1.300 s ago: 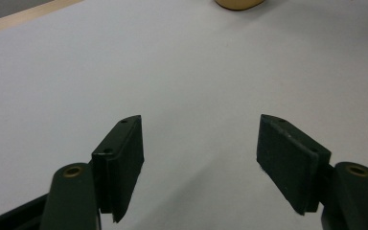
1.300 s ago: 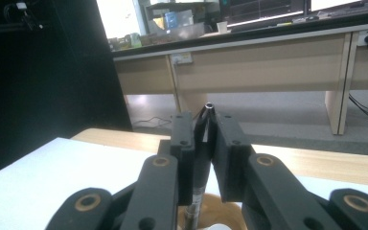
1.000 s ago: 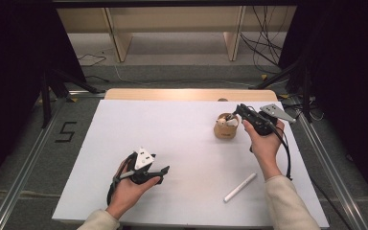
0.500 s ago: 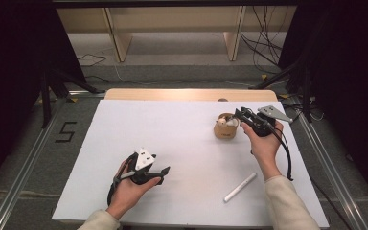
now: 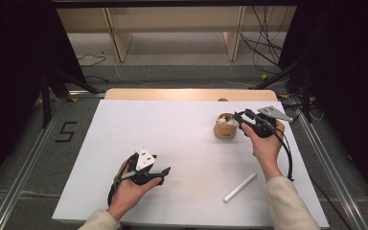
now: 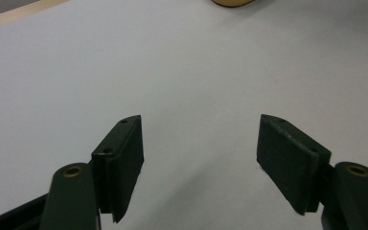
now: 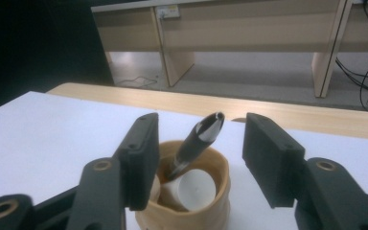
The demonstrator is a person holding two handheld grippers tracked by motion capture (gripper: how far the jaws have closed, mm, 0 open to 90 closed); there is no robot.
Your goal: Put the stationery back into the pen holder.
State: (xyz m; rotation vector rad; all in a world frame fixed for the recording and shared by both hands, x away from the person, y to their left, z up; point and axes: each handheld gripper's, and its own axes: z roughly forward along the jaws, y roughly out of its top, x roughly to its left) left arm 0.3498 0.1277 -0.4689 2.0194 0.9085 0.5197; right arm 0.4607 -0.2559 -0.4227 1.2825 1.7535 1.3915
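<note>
A white sheet (image 5: 182, 143) covers the table, whose wooden edge (image 5: 172, 94) shows at the far side. Beyond stand pale wooden furniture legs (image 5: 117, 40) and black cables (image 5: 261, 36) (trailing loosely over the grey floor). A "5" mark (image 5: 66, 132) sits left.

Black gripper (image 5: 165, 171), cream sleeves (image 5: 287, 203)

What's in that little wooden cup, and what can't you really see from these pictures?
- Cup contents: right gripper view shows a dark pen and white pieces; their lower parts hide behind the cup wall and the right gripper.
- Left gripper view: cup cut off by the top edge.
- High view: white stick too small to identify.
</note>
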